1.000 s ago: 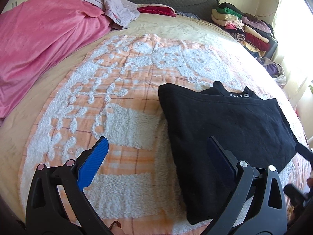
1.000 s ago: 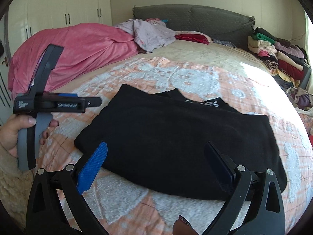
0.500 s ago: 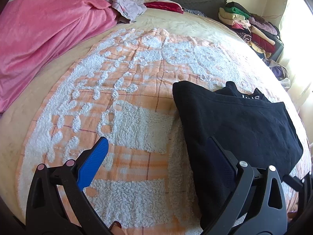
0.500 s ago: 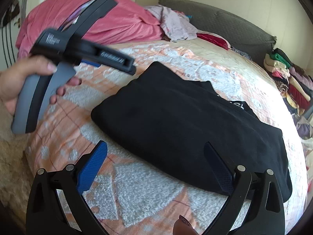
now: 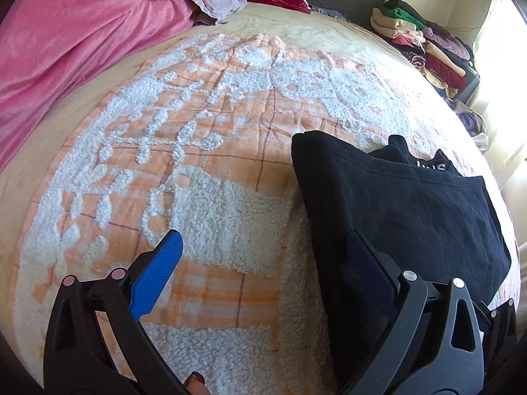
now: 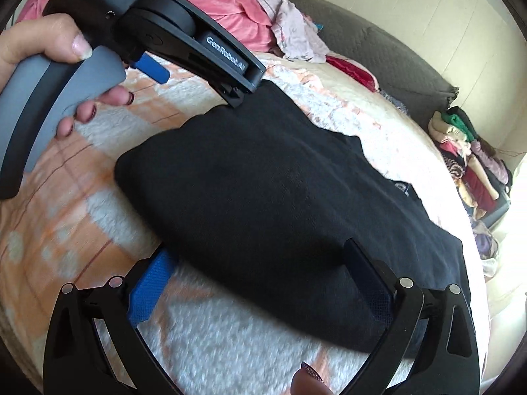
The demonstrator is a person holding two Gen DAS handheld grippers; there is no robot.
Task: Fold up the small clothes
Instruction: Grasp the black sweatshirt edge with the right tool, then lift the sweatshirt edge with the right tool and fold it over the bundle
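Ahead of the right gripper (image 6: 260,283), jaws wide apart and empty, and right of the equally open, empty left gripper (image 5: 263,263): black garment (image 6: 280,204), half-folded on fleecy blanket (image 5: 214,204); apparently soft, light, limp; best pinched at near hem corners.

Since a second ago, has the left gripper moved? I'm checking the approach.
Yes. In the right wrist view the left gripper has moved from beside the black garment up to its far corner.

Black garment (image 5: 405,210) on orange-white checked blanket (image 5: 210,151)
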